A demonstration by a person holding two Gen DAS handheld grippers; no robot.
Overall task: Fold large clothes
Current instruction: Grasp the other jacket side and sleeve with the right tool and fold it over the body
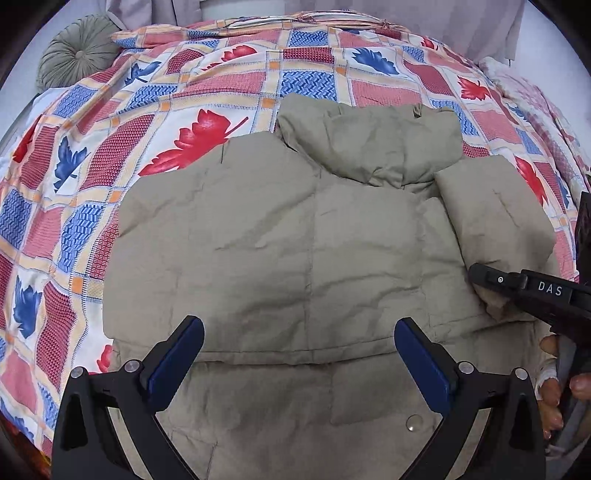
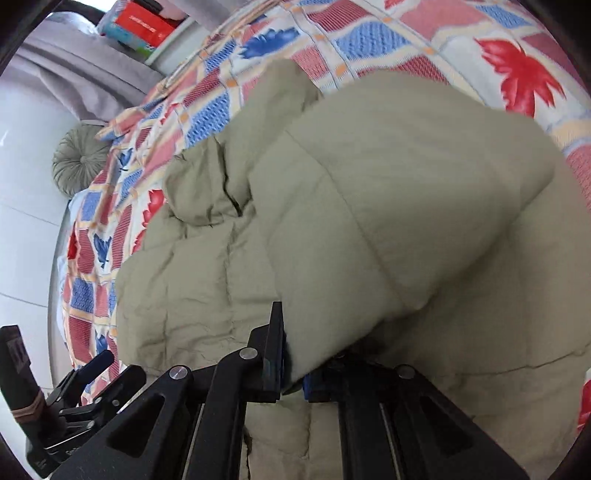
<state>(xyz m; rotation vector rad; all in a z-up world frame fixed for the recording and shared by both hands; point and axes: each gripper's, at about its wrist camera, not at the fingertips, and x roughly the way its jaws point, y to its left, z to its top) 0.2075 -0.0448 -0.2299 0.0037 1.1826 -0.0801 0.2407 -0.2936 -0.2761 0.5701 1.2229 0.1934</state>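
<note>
A beige puffer jacket (image 1: 295,243) lies spread on the bed, hood (image 1: 373,144) at the far end. My left gripper (image 1: 299,339) is open and empty just above the jacket's lower middle. My right gripper (image 2: 295,373) is shut on the end of the jacket's right sleeve (image 2: 388,206), which is folded in over the body. It also shows in the left wrist view (image 1: 517,291) at the right, by the folded sleeve (image 1: 491,210). The left gripper shows at the lower left of the right wrist view (image 2: 88,373).
A bedspread with red and blue leaf squares (image 1: 207,92) covers the bed. A round grey-green cushion (image 1: 79,53) lies at the far left corner. Grey curtains (image 1: 461,22) hang behind the bed. A shelf with colourful boxes (image 2: 144,26) is beyond it.
</note>
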